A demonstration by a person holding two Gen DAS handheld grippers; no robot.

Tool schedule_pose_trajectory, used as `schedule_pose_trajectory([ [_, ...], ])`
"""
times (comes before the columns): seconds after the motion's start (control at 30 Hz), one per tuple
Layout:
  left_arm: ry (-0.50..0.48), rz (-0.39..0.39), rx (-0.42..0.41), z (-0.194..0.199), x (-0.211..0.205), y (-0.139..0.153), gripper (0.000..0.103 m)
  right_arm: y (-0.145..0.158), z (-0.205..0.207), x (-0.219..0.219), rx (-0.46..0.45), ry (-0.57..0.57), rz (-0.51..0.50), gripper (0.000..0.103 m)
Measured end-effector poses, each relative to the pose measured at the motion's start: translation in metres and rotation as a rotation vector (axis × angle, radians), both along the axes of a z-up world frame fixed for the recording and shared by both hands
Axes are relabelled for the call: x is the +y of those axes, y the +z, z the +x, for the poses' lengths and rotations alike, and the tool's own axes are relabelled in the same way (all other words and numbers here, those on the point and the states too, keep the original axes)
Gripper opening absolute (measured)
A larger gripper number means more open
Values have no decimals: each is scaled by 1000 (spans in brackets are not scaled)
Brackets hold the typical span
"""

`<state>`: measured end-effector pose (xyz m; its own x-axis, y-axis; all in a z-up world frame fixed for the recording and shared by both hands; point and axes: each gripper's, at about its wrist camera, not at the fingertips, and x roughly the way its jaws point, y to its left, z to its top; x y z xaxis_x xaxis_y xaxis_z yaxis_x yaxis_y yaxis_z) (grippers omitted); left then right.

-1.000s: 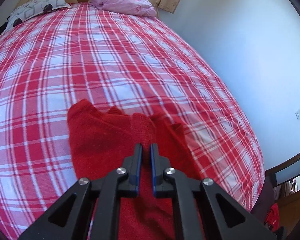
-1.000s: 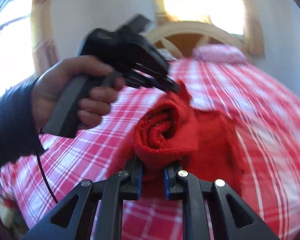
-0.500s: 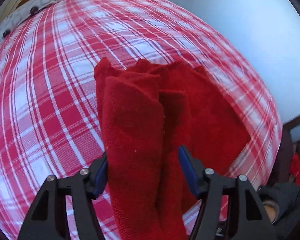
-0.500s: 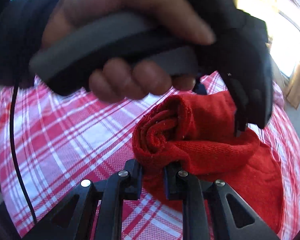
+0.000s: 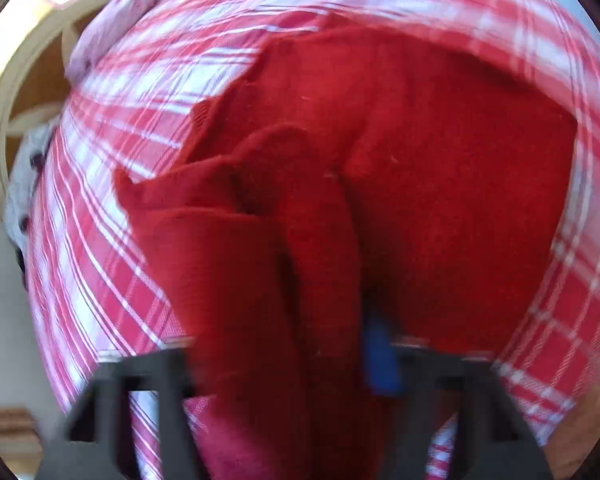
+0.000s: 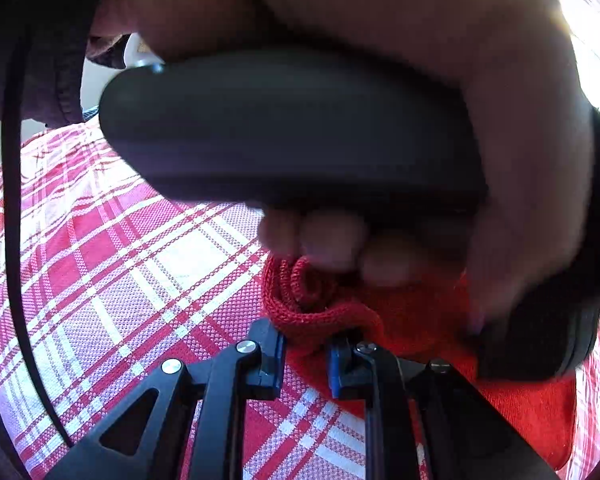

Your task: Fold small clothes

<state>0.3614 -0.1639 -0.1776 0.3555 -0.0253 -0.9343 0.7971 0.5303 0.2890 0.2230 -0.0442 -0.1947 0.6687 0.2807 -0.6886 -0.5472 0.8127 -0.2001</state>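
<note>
A red knit garment [image 5: 440, 184] lies partly folded on the red-and-white plaid bed [image 5: 100, 240]. My left gripper [image 5: 280, 356] points steeply down at it, and its jaws are closing on a thick upright fold of the garment. The fold hides the left finger, and the blue pad [image 5: 376, 352] presses its right side. In the right wrist view my right gripper [image 6: 305, 360] is shut on the garment's rolled edge [image 6: 300, 304], low over the sheet. A person's hand [image 6: 520, 160] holding the left gripper's handle [image 6: 292, 128] fills the top of that view.
The wooden headboard [image 5: 4, 120], a pink pillow [image 5: 112, 24] and a patterned pillow [image 5: 24, 184] lie at the far end of the bed. A black cable [image 6: 12, 240] hangs down past a dark sleeve [image 6: 40, 20] on the left. Plaid sheet [image 6: 120, 280] stretches left of the garment.
My left gripper opened wide around a fold, then narrowed on it while tipping down and rolling. The hand with the left gripper came much closer above my right gripper, which kept its hold.
</note>
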Motion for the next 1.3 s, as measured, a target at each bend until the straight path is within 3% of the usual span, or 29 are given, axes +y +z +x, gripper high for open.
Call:
schedule_pose_trajectory([
  [0.03, 36, -21, 15, 6, 5, 6, 23, 2, -3, -8, -7, 2, 9, 16],
  [0.13, 174, -181, 67, 32, 28, 36, 22, 19, -13, -23, -49, -4, 49, 15],
  [0.27, 357, -476, 181, 65, 64, 75, 22, 43, -17, -64, -72, -57, 139, 15],
  [0.43, 432, -644, 273, 84, 54, 86, 22, 62, -9, -152, 11, -170, 326, 15],
  [0.6, 400, -655, 305, 80, -10, 75, 22, 55, -3, -224, 119, -275, 473, 15],
  [0.73, 398, -590, 327, 83, -55, 51, 26, 24, -1, -272, 239, -393, 604, 15],
  [0.8, 429, -535, 328, 88, -70, 36, 41, 9, 6, -288, 347, -409, 675, 15],
  [0.83, 442, -520, 318, 86, -71, 36, 46, -5, 8, -300, 410, -434, 742, 17],
  [0.9, 426, -503, 294, 79, -80, 39, 49, -18, 6, -314, 451, -459, 807, 21],
  [0.97, 358, -542, 215, 65, -80, 63, 50, -20, 0, -322, 454, -452, 820, 21],
  [1.03, 296, -578, 127, 51, -72, 85, 66, -17, -8, -323, 429, -449, 784, 22],
  [1.07, 275, -598, 52, 40, -62, 99, 83, -15, -13, -322, 413, -454, 763, 24],
  [1.1, 275, -608, 1, 34, -54, 106, 95, -11, -18, -325, 394, -477, 733, 37],
  [1.13, 276, -623, -44, 26, -42, 111, 97, -10, -20, -329, 382, -498, 713, 50],
  [1.2, 283, -629, -45, 19, -24, 106, 99, -5, -28, -341, 335, -539, 703, 50],
  [1.3, 348, -568, -50, 13, 2, 75, 99, 14, -22, -349, 280, -554, 749, 50],
])
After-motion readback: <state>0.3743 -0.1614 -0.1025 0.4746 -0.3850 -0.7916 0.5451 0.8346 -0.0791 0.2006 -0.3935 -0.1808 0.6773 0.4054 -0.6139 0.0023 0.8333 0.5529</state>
